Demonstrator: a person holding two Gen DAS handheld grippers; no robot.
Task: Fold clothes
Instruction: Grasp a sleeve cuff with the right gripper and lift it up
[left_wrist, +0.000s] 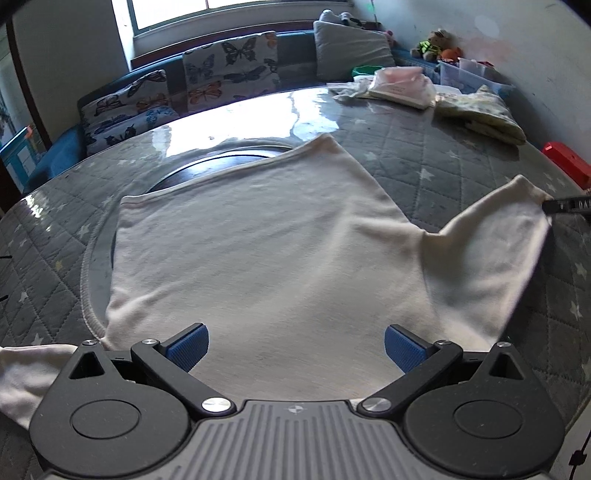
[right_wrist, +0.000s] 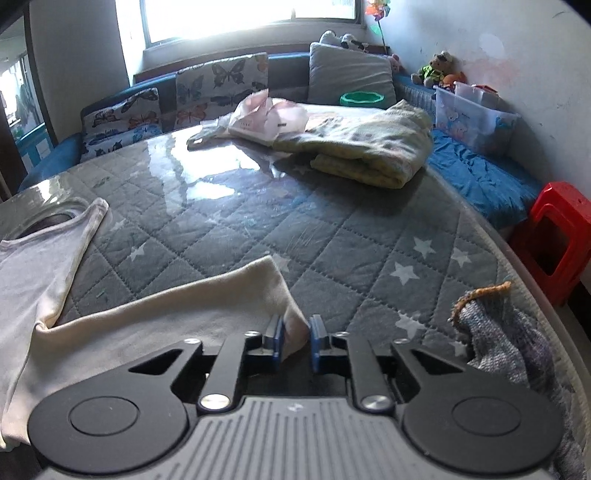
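Note:
A white T-shirt (left_wrist: 266, 240) lies spread on the round table covered by a grey quilted star cloth (left_wrist: 424, 162). My left gripper (left_wrist: 295, 349) is open and empty, its blue pads (left_wrist: 188, 347) wide apart just above the shirt's near edge. My right gripper (right_wrist: 296, 341) is shut on the cuff of the shirt's right sleeve (right_wrist: 207, 295), which is lifted and pulled taut; its tip also shows at the right edge of the left wrist view (left_wrist: 557, 205). The shirt's body (right_wrist: 33, 273) lies at the left of the right wrist view.
A folded yellow-green garment (right_wrist: 369, 147) and pink plastic-wrapped packs (right_wrist: 269, 118) lie at the table's far side. A grey knitted garment (right_wrist: 495, 332) sits at the right rim. A red stool (right_wrist: 554, 236), a sofa with butterfly cushions (right_wrist: 218, 85) and a clear storage box (right_wrist: 472, 114) stand beyond.

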